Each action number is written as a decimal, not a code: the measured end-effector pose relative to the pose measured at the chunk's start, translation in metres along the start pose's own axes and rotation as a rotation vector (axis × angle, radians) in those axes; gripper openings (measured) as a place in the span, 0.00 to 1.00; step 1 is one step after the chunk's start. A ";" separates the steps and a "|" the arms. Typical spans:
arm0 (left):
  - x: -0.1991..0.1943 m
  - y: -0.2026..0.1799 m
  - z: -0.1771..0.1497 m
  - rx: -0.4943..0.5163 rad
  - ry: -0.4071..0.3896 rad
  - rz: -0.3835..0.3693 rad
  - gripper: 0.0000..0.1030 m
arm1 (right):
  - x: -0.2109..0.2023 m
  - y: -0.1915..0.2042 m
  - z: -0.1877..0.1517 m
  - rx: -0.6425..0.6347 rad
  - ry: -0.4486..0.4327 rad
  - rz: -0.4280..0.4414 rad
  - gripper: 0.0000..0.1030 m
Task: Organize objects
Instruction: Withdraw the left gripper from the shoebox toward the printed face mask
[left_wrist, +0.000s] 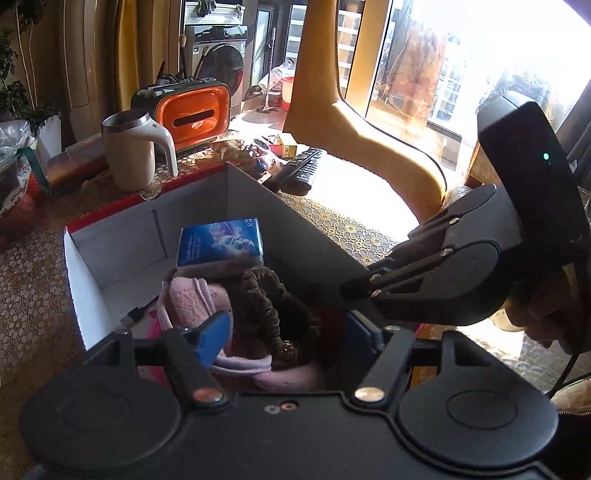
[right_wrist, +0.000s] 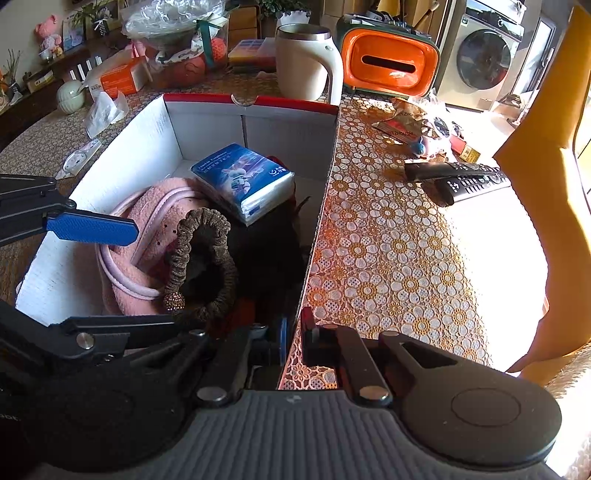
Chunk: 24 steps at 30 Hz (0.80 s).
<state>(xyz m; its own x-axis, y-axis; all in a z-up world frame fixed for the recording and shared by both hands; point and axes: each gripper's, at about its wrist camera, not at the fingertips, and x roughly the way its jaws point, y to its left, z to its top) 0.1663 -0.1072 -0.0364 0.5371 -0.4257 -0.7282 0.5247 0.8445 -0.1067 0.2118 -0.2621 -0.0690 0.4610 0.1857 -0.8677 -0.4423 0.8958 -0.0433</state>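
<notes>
Inside the white box (right_wrist: 110, 155), at about seven o'clock in the right wrist view, we see the brown hair scrunchie (right_wrist: 207, 266) lying on a pink fluffy item (right_wrist: 147, 221), with a blue tissue pack (right_wrist: 247, 181) propped just beyond it toward twelve o'clock. Our left gripper (left_wrist: 284, 332) hangs over this pile with its fingers released; nothing sits between the blue pads (left_wrist: 212, 341), and the scrunchie rests below them on its own. Our right gripper (right_wrist: 293, 341) is clenched on the box's near right wall, one finger inside and one outside the cardboard, steadying it.

We judge that the drop-off of the scrunchie is complete, so this step is the release and pull-away.

Outward from the box, at two o'clock on the flowered tablecloth (right_wrist: 388, 240), lie two black remotes (right_wrist: 469, 181), with a heap of small packets and trinkets (right_wrist: 424, 129) just past them. At twelve o'clock stand a cream mug (right_wrist: 306, 62) and an orange tissue holder (right_wrist: 388, 62).

The next move calls for lifting our left gripper clear of the box rim and reaching toward another loose thing, likely across the box, while our right keeps the wall pinned so the box does not slide.
</notes>
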 end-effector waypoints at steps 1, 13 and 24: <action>-0.005 0.003 -0.001 -0.005 -0.008 0.001 0.68 | 0.000 0.000 0.000 -0.002 0.001 -0.002 0.07; -0.059 0.067 -0.014 -0.118 -0.080 0.117 0.87 | 0.001 0.003 0.001 -0.009 0.014 -0.010 0.07; -0.077 0.167 -0.043 -0.258 -0.061 0.382 0.98 | 0.001 0.004 0.006 -0.002 0.036 -0.012 0.07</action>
<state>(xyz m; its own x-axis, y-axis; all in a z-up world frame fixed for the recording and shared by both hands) 0.1845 0.0800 -0.0270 0.7021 -0.0799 -0.7076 0.1039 0.9945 -0.0092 0.2152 -0.2562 -0.0676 0.4380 0.1601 -0.8846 -0.4384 0.8971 -0.0547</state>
